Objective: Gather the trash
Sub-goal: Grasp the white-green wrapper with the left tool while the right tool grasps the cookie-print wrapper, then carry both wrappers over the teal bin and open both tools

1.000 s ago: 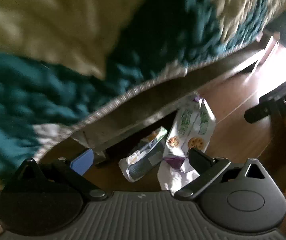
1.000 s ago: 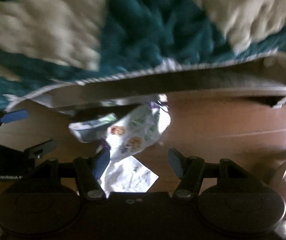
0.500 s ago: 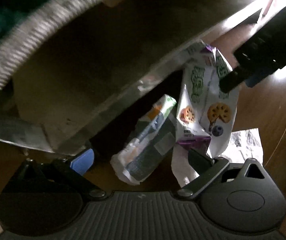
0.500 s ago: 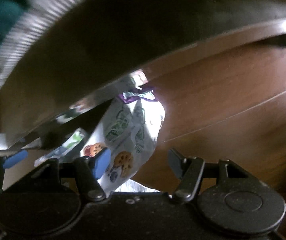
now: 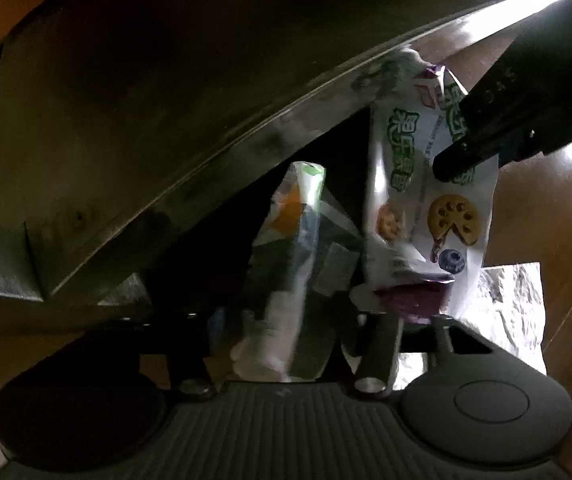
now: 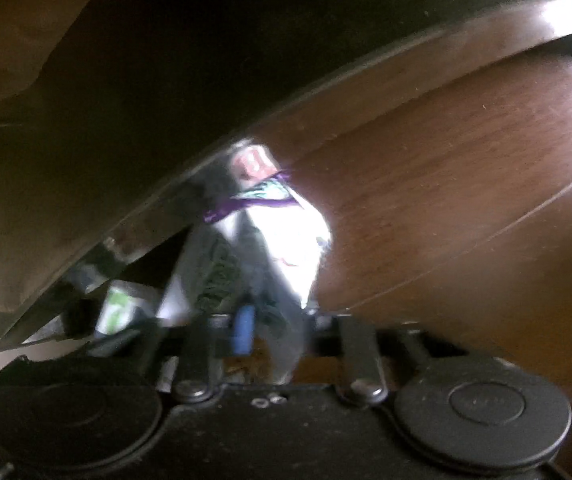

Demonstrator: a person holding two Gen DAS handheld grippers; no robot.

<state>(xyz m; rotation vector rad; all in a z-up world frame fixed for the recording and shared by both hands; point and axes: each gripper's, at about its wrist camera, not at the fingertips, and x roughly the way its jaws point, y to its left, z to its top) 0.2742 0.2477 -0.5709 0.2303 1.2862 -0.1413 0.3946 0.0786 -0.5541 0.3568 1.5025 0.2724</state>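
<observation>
Left wrist view: left tool (image 5: 297, 336) at 6 o'clock, fingers drawn in and clamped on the green-orange wrapper (image 5: 297, 240), which runs up toward 12 under the dark bed frame edge (image 5: 206, 152). Cookie wrapper (image 5: 425, 200) just beside it at 3 o'clock, on the wooden floor (image 5: 545, 220), over crumpled paper (image 5: 513, 304) at 4. Right tool (image 5: 525, 92) reaches in from 2 o'clock onto the cookie wrapper.

Right wrist view: right tool (image 6: 278, 332) fingers close together, clamped on the cookie wrapper (image 6: 286, 240); green-orange wrapper (image 6: 116, 308) at 9 o'clock. Blurry.
</observation>
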